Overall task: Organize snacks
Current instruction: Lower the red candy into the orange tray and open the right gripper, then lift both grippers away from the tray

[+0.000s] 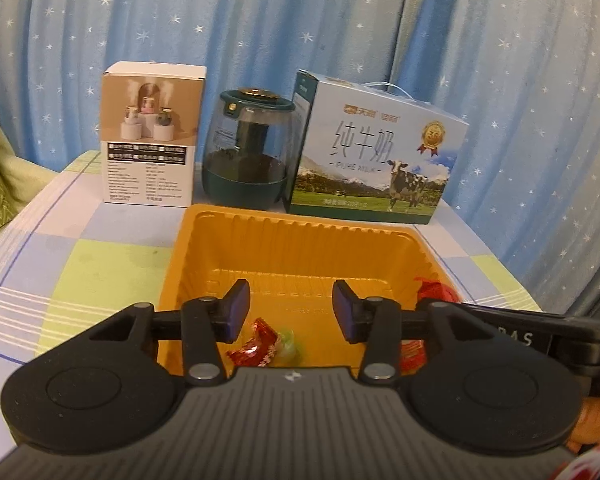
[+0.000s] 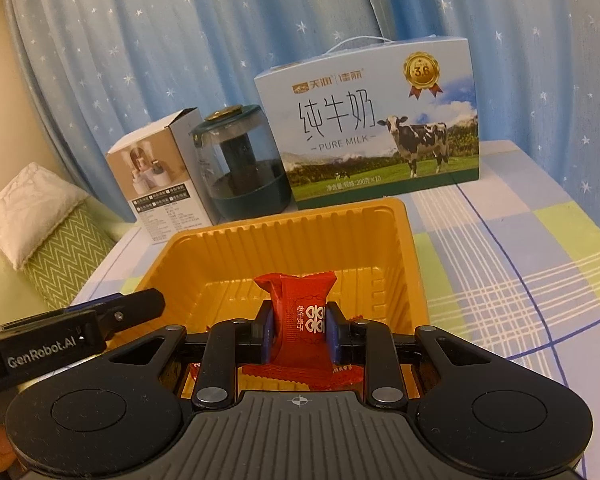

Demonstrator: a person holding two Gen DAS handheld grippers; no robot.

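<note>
Right wrist: right gripper (image 2: 298, 330) pinches crinkly red packet (image 2: 300, 304) — over ribbed tray (image 2: 284, 240).

Clearly a home, a lived-in room. Blue star-print curtains (image 2: 140, 60) across the whole back. Checked cloth in pastel squares over the worktop (image 2: 520, 260). Green zigzag cushion (image 2: 56, 248) on pale upholstery off to the left. Household goods lined up behind: pure milk gift carton (image 2: 380, 132), humidifier box (image 1: 152, 136), dark green lidded jar (image 1: 246, 152).
</note>
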